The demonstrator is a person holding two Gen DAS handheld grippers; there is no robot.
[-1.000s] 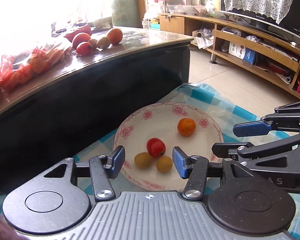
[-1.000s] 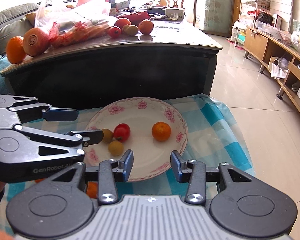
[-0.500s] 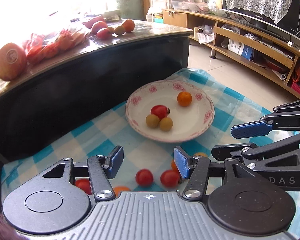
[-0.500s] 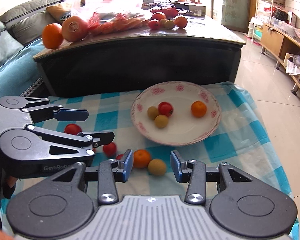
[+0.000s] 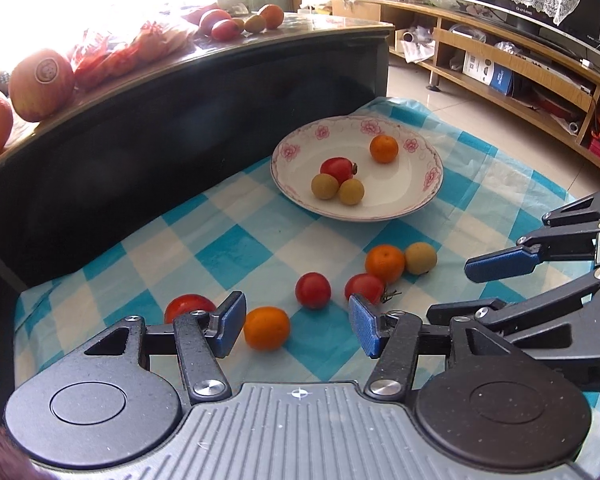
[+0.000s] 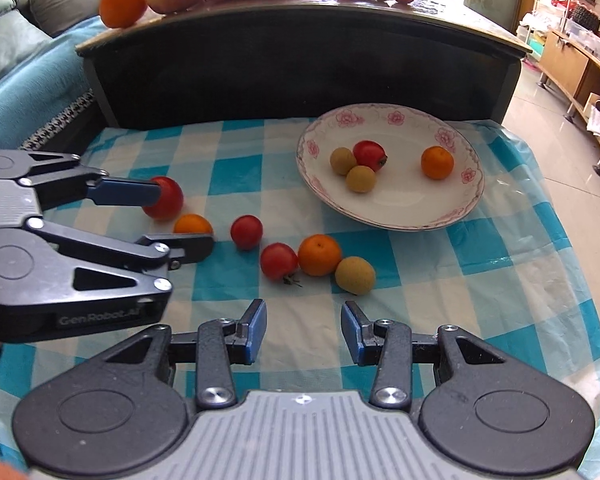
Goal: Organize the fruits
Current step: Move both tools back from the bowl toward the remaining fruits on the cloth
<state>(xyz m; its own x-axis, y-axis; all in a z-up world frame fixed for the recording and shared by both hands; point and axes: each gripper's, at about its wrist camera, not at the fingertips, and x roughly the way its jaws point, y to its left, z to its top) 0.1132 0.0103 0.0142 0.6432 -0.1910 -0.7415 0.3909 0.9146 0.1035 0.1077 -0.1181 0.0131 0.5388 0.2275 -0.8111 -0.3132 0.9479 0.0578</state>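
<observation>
Both tongs point(image 5: 296, 330) point(image 6: 304, 330) apart, floral plate point(image 6: 452, 216) holding tomato point(image 6: 369, 155), mandarin point(image 6: 437, 163), two longans point(image 6: 360, 179)

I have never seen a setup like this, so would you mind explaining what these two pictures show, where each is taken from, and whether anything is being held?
There is no robot here: a person holds a two-finger gripper in each hand, and each gripper carries a wide-angle camera looking forward along its blue-padded fingers. One picture comes from the left gripper, with the other gripper visible at its right edge. The other picture comes from the right gripper, with the left one visible at its left side.

Both grippers are open and hold nothing.

On the blue checked cloth stands a flowered plate containing a tomato, an orange and two tan fruits. Loose on the cloth lie three tomatoes, including one in the middle, two oranges, such as this one, and one tan fruit. More fruit sits on the dark table behind.
</observation>
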